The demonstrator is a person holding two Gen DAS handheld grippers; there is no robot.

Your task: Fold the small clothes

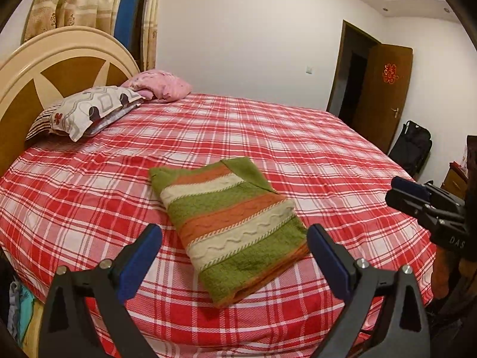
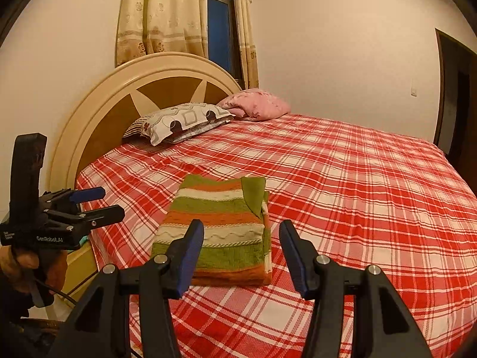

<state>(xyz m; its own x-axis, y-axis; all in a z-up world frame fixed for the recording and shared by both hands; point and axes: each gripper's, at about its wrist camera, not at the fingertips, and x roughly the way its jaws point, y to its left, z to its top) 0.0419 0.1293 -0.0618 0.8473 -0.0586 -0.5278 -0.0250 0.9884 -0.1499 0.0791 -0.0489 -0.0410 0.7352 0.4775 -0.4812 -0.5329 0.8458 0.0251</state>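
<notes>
Two tools are hovering above the bed with nothing between their blue pads: the left tool [image 1: 234, 256] is standing wide, the right tool [image 2: 241, 258] is standing at a moderate gap. Lying flat near the bed's front edge, on the red-and-white plaid bedsheet [image 1: 313, 155], is the green, orange and cream striped knitted garment [image 1: 231, 225], already folded into a compact rectangle, with one green flap lying across its far corner.

Trouble from here, judging by the layout, is looking likeliest at that flap and at the stacked edges: a low pass by either tool could be snagging the loose knit and dragging the layers open, and a nudge toward the near edge could be sliding the bundle off the bed.

Only the left wrist view is showing the brown door [image 1: 384, 95] and black bag [image 1: 413, 146]; only the right wrist view is showing the person's hand [image 2: 22, 264] gripping the left tool, plus the window [image 2: 219, 24] behind the curtains.
</notes>
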